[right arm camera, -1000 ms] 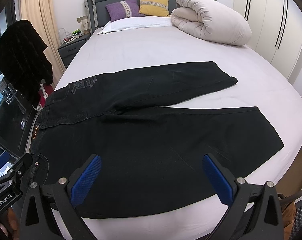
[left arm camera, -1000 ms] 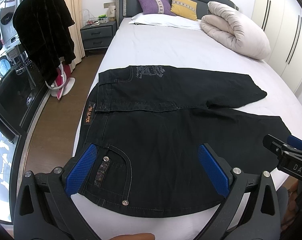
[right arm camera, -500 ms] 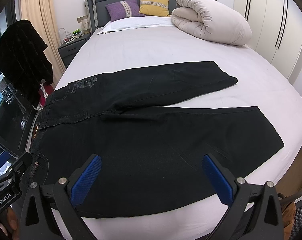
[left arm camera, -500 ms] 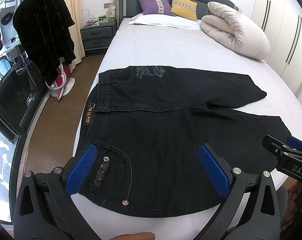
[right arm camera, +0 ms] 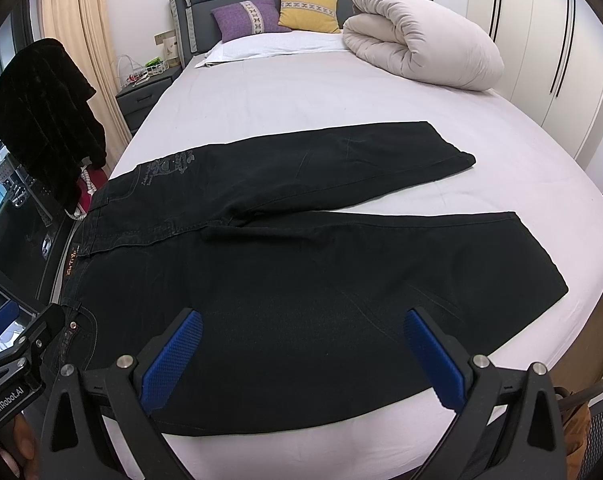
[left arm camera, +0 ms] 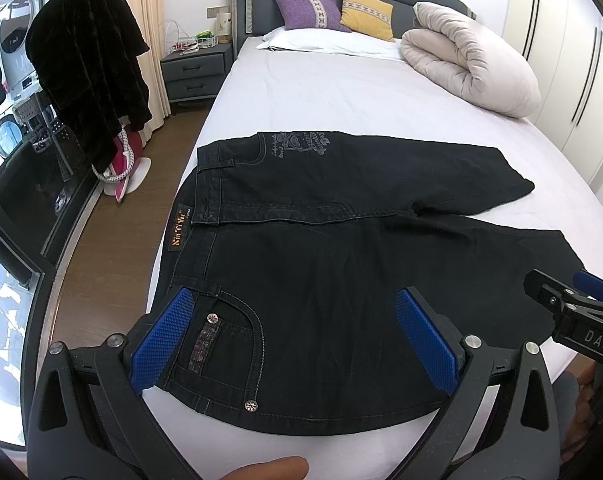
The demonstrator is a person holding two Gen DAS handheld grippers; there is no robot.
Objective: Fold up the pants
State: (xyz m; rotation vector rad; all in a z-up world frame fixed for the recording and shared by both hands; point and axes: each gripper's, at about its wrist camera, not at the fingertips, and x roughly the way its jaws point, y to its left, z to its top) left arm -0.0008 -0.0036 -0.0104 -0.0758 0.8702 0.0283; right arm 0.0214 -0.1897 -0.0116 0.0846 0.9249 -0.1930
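In the left wrist view, black pants [left arm camera: 341, 264] are seen spread flat on the bed [left arm camera: 341, 96], waistband to the left, legs splayed rightward. The left gripper [left arm camera: 297, 340] is held wide open above the pocket, grasping nothing. In the right wrist view, the right gripper [right arm camera: 301, 356] is likewise spread wide and empty over the near leg.
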